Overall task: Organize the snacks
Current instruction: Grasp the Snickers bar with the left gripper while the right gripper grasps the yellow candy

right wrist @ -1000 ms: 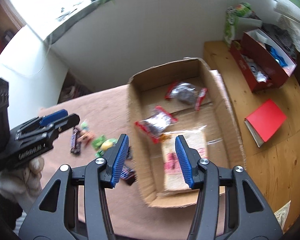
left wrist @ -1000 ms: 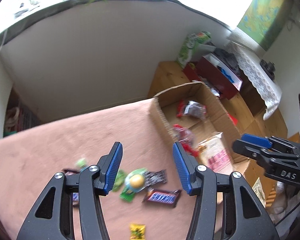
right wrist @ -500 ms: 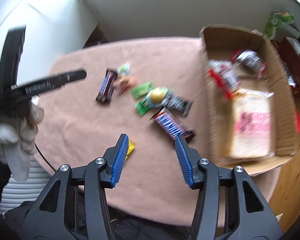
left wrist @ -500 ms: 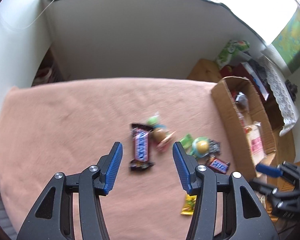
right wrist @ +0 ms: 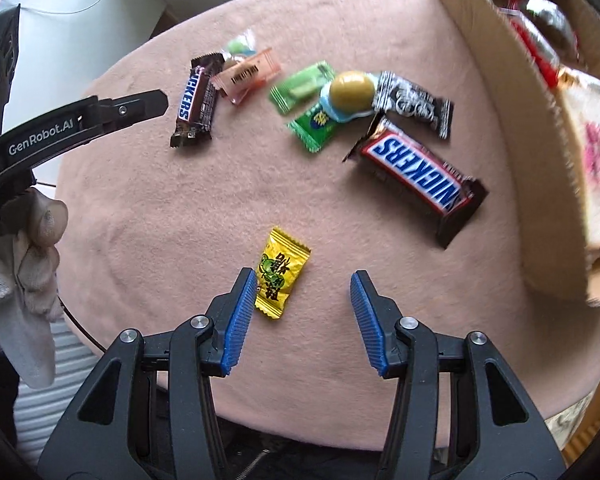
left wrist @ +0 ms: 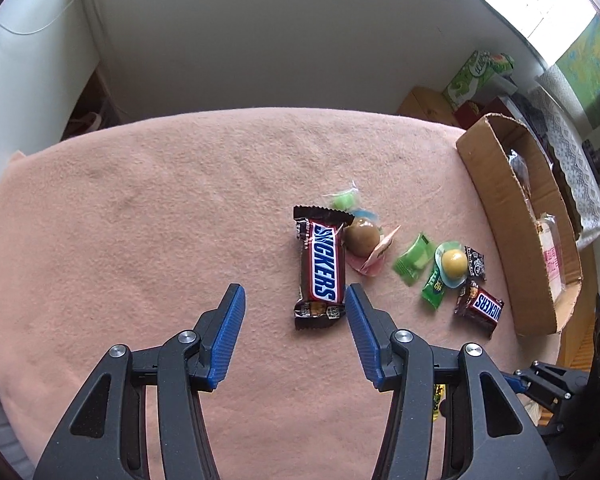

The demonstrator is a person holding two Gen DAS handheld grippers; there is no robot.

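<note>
Several snacks lie on a pink cloth-covered table. My left gripper is open and empty; a Snickers bar lies just ahead, near its right finger. My right gripper is open and empty over the table's near edge, with a yellow candy by its left finger. A second Snickers bar lies ahead to the right. A cardboard box at the right holds several packets and a bread bag.
Green packets, a pink packet, a black-and-white packet and a round yellow-topped sweet lie between the bars. A wooden side table with a red box stands beyond the cardboard box.
Both grippers have swung from the cardboard box to the left and lowered over the loose snacks. The left one now sits at the left Snickers bar, the right one at the yellow candy.
</note>
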